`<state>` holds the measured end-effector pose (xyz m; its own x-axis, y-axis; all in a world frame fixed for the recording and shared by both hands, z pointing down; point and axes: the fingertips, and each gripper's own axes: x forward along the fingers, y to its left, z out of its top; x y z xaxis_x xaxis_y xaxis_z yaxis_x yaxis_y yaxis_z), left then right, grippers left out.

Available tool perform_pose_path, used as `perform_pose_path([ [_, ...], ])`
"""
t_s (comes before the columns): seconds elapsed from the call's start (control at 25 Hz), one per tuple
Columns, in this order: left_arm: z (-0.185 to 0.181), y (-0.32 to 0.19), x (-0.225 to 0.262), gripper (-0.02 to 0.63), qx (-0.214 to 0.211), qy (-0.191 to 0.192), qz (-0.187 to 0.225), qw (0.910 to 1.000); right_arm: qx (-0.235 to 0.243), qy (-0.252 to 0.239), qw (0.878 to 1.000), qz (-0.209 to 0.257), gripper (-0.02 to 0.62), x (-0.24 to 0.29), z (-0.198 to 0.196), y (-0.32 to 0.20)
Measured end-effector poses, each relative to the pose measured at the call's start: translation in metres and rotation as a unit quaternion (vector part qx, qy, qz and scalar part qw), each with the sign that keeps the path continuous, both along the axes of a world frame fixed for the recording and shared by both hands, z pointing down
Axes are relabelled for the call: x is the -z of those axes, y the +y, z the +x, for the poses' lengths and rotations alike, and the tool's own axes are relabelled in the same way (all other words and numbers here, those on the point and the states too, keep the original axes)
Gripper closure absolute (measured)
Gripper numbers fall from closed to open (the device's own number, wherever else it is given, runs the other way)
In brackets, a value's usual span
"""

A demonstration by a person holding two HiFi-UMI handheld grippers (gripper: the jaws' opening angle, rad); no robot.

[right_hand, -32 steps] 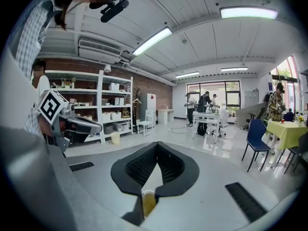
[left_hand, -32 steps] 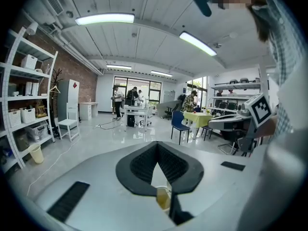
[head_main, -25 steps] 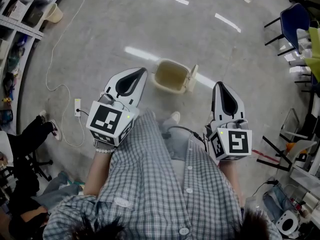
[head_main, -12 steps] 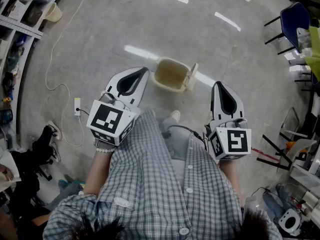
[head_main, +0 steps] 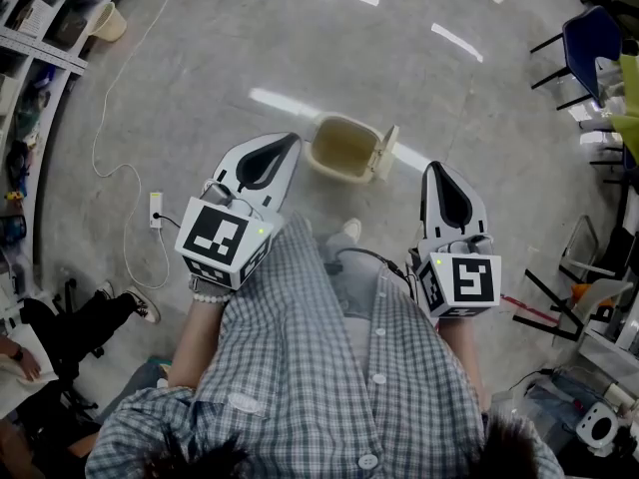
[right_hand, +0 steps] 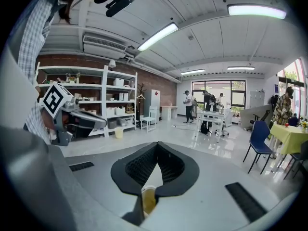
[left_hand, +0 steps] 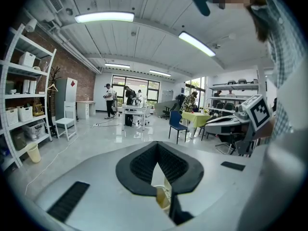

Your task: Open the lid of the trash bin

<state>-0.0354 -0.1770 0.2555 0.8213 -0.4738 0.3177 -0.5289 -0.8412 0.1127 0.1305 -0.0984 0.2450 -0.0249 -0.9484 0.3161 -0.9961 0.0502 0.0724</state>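
Note:
A beige trash bin (head_main: 342, 152) stands on the grey floor ahead of me, its inside showing and its lid (head_main: 385, 155) swung up on the right side. My left gripper (head_main: 288, 140) hovers just left of the bin, shut and holding nothing. My right gripper (head_main: 435, 167) hangs right of the lid, also shut and empty. Neither touches the bin. In the left gripper view, a sliver of the bin (left_hand: 161, 197) shows below the closed jaws of the left gripper (left_hand: 157, 144). The right gripper view shows the bin (right_hand: 148, 199) the same way under the right gripper (right_hand: 157, 143).
A white cable and power strip (head_main: 155, 213) lie on the floor to the left. Shelving (head_main: 30, 38) and a small beige bucket (head_main: 108, 23) stand at far left, a blue chair (head_main: 589, 43) and clutter at right. A seated person's legs (head_main: 95, 317) are at lower left.
Both grippers and the bin stay where they were. Only the seated person's legs at lower left have shifted.

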Motion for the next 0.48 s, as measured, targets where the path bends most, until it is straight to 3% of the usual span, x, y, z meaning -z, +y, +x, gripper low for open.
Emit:
perform_pose_path([
  [0.48, 0.0033, 0.0052, -0.0001, 0.601, -0.009, 0.004, -0.002, 1.0, 0.001, 0.004, 1.0, -0.01, 0.578, -0.0024, -0.0032, 0.0013],
])
